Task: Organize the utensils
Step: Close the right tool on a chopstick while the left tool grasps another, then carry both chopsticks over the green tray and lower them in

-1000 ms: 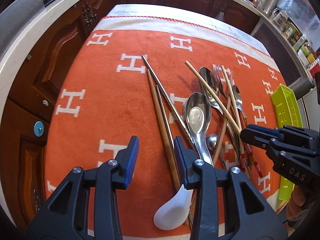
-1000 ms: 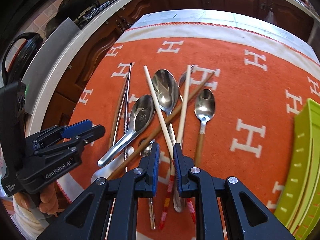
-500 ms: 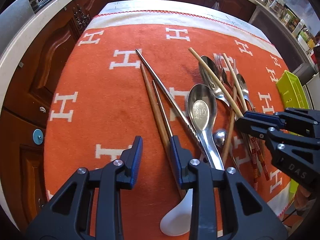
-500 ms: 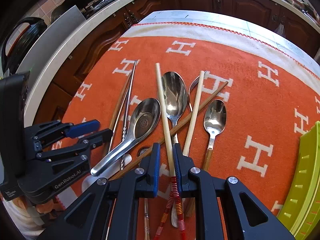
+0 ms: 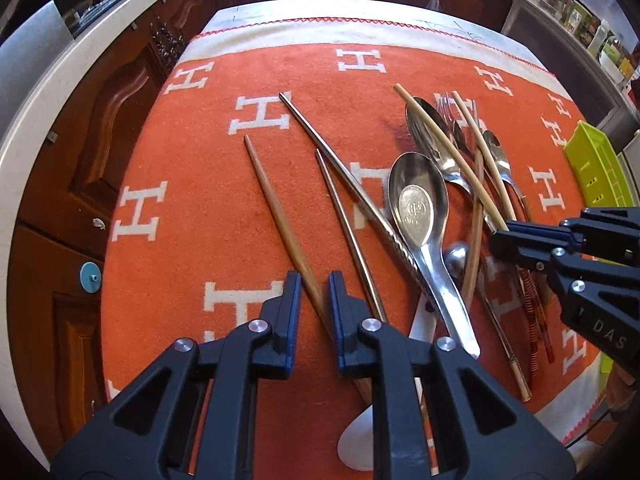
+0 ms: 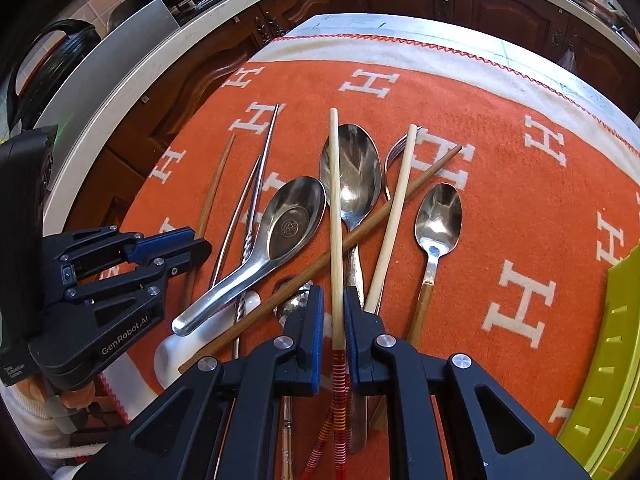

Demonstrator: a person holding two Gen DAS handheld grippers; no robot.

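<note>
left wrist view: orange blanket (image 5: 192, 184) over desk, utensil heap toward its right
left tongs (image 5: 311, 292): part-open, straddling brown chopstick (image 5: 276, 216), not clenched
right tongs (image 6: 333, 316): straddling pale chopstick (image 6: 335, 216), gap visible
handling: light, stiff, slippery; grip near banded end

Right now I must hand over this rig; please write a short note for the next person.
Left gripper: straddles the brown wooden chopstick, narrow gap, grip unclear.
Right gripper: straddles the pale chopstick with red-banded end; contact not clear.
Things: spoons, a fork and the other chopsticks lie crossed in a pile on the orange cloth; the steel soup spoon is beside the pile's left.
Done: nothing visible in the green tray.
Left: sort everything.
</note>
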